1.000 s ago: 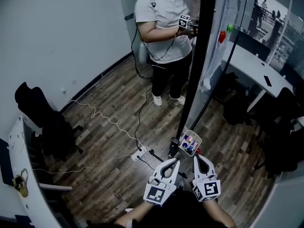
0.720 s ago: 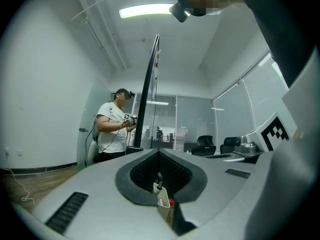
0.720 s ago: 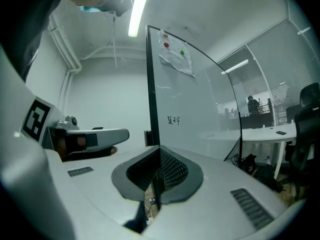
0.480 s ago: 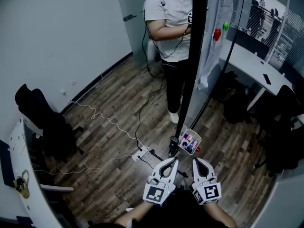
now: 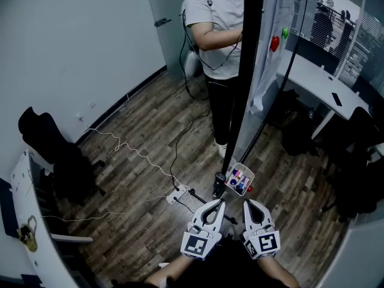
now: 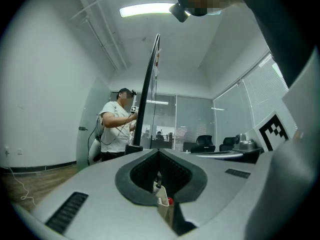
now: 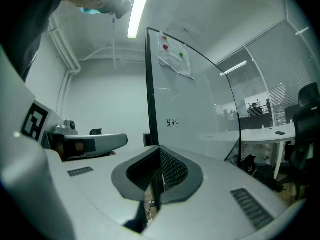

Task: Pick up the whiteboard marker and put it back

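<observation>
Several coloured whiteboard markers (image 5: 237, 178) lie in a small white tray (image 5: 251, 176) fixed at the foot of the whiteboard's black post (image 5: 243, 83). In the head view my left gripper (image 5: 218, 203) and right gripper (image 5: 247, 203) hover side by side just below the tray, both shut and empty. In the left gripper view the shut left gripper (image 6: 159, 152) shows the tray (image 6: 161, 198) through the gap between its fingers. The right gripper (image 7: 160, 149), seen in its own view, is shut too and faces the whiteboard (image 7: 195, 99).
A person in a white T-shirt (image 5: 215, 23) stands at the far side of the board. A power strip (image 5: 177, 194) and cables lie on the wood floor. A black chair (image 5: 57, 155) stands left, a white desk (image 5: 321, 83) right. Red (image 5: 275, 43) and green (image 5: 285, 33) magnets stick to the board.
The person has stepped right, closer to the board's post. My two grippers have barely moved and stay shut.
</observation>
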### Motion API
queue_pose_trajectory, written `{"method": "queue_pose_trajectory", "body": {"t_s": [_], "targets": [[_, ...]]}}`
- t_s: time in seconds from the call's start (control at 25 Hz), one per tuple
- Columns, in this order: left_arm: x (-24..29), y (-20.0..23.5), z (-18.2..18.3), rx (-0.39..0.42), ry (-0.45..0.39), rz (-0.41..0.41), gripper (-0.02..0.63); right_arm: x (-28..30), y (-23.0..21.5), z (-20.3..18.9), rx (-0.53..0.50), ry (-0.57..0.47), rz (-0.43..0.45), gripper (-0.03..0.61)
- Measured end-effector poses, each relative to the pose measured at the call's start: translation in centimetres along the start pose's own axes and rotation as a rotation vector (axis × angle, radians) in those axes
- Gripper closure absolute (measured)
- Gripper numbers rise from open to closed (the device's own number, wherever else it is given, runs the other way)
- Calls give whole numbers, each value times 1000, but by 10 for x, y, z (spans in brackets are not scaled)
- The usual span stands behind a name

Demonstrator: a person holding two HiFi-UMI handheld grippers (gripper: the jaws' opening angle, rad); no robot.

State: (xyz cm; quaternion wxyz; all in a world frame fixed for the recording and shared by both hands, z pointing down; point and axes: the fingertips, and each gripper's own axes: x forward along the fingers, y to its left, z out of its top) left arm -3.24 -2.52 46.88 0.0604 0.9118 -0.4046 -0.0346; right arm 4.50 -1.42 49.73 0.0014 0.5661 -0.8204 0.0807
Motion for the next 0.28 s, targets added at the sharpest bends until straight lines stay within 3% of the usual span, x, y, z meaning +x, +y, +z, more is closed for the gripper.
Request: {"method": "queue_pose_trajectory", "body": {"t_s": [0.28], "targets": [[2,2,-4,-4,-1,-8,606,2,-3,-1,-2,-7,-7,565]]}}
